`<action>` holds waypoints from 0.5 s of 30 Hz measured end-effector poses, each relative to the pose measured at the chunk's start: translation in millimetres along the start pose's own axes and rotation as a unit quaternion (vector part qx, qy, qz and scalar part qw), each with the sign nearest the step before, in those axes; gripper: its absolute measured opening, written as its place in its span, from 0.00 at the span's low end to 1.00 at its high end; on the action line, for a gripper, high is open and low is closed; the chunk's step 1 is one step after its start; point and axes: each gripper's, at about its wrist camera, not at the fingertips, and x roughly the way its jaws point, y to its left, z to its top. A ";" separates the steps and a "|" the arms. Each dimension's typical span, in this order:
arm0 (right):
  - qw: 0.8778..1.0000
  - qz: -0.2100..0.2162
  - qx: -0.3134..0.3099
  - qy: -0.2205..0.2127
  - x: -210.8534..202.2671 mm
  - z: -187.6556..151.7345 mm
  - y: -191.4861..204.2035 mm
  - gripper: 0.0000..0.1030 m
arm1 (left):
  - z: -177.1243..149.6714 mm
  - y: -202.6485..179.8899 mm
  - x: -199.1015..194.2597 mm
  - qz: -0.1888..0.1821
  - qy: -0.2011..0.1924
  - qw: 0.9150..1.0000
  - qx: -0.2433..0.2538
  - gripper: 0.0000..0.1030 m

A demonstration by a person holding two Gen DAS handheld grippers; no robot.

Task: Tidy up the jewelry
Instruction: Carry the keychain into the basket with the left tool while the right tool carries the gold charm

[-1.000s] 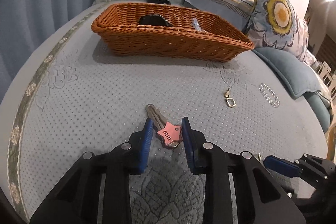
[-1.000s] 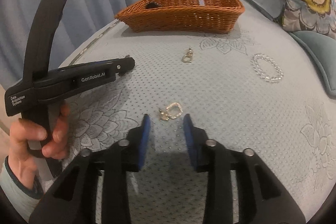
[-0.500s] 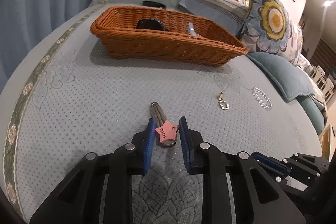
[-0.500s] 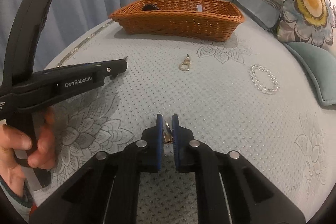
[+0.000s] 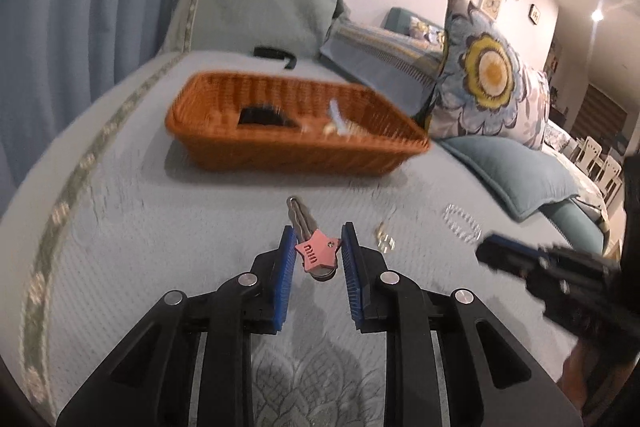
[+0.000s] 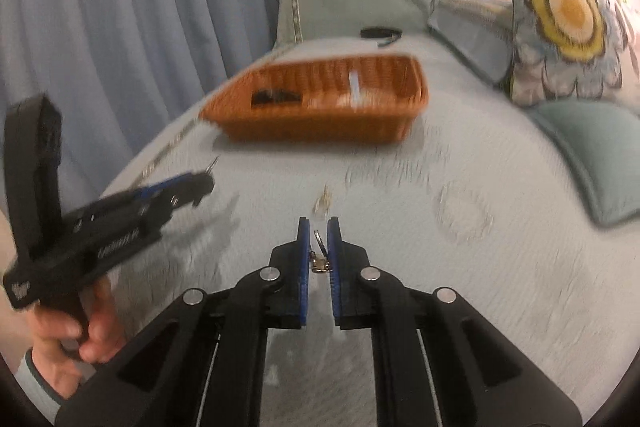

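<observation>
Left wrist view.
- My left tool (image 5: pixel 317 257): blue pads set narrow around a pink star hair clip (image 5: pixel 316 254), gripped across the star so the metal prong points far, toward the drop-off. It looks lifted clear of the bed (image 5: pixel 120 247), though blur makes that uncertain.
- Wicker basket (image 5: pixel 280 151): far centre on the bed, the collecting place; it already holds a dark item and some pale pieces, too smeared to name.
- Gold clasp (image 5: pixel 385 239): loose on the bed just right of my pads, not yet collected.
- Clear bead bracelet (image 5: pixel 462 223): further right, well apart from the clasp.
- My right tool (image 5: pixel 532 259): enters from the right edge, blurred.

Right wrist view.
- My right tool (image 6: pixel 319 247): pads nearly closed on a small gold earring (image 6: pixel 320 257), pinched low between them because the piece is so thin.
- Basket (image 6: pixel 320 125): far centre.
- Clasp (image 6: pixel 323 202): on the bed just beyond my tips.
- Bracelet (image 6: pixel 460 215): a faint ring to the right.
- Left tool (image 6: pixel 172 193): at left, pointing far.

Judgement: both pieces are carried basketward together, saving a trip.
</observation>
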 end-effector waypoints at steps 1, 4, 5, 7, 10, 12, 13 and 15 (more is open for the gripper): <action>1.000 0.002 0.000 -0.005 -0.3 7.9 -1.9 0.07 | 5.5 -1.2 -3.7 -0.004 -0.006 1.000 0.000 0.21; 0.999 0.007 -0.003 -0.033 0.1 47.8 -7.2 0.07 | 21.0 -3.2 -9.9 -0.012 -0.021 1.000 0.001 0.21; 0.999 0.009 -0.004 -0.039 1.5 58.3 -8.8 0.07 | 30.2 -5.4 -9.7 -0.010 -0.028 1.000 0.005 0.21; 0.999 0.012 -0.009 -0.051 8.5 83.4 -10.9 0.07 | 46.4 -7.0 -4.8 -0.010 -0.035 0.999 0.011 0.21; 0.998 0.012 -0.021 -0.055 24.7 114.5 -12.5 0.07 | 69.6 -8.7 6.5 -0.006 -0.045 0.999 0.021 0.21; 0.998 0.008 -0.020 -0.054 38.3 131.9 -15.9 0.07 | 89.2 -8.3 20.2 -0.009 -0.050 0.998 0.024 0.21; 0.999 0.011 -0.016 -0.049 48.7 141.1 -19.1 0.07 | 96.6 -6.8 26.5 -0.010 -0.052 0.998 0.022 0.21; 0.999 0.016 -0.001 -0.038 67.6 154.3 -26.8 0.07 | 108.4 -3.8 39.5 -0.015 -0.052 0.998 0.016 0.21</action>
